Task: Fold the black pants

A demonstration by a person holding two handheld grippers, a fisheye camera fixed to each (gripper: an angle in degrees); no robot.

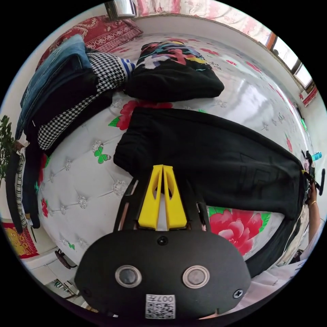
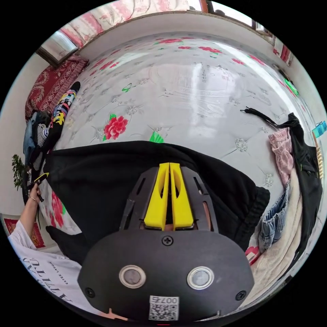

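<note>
Black pants [image 1: 211, 153], laid flat lengthwise, across floral bed

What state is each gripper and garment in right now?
Left gripper: jaws closed on the black pants.
Right gripper: jaws closed on the pants.
Black pants: stretched flat across the bed, lengthwise.
Black printed top: folded, lying beyond the pants.
Clothes stack: folded, piled.
Unfolded clothes: heaped loosely.

Black pants [image 1: 211, 153]: far end runs past left gripper view's edge; near leg drops off bed [image 1: 85, 177] out of sight; fabric between left claw [image 1: 162, 167] tips hidden
</note>
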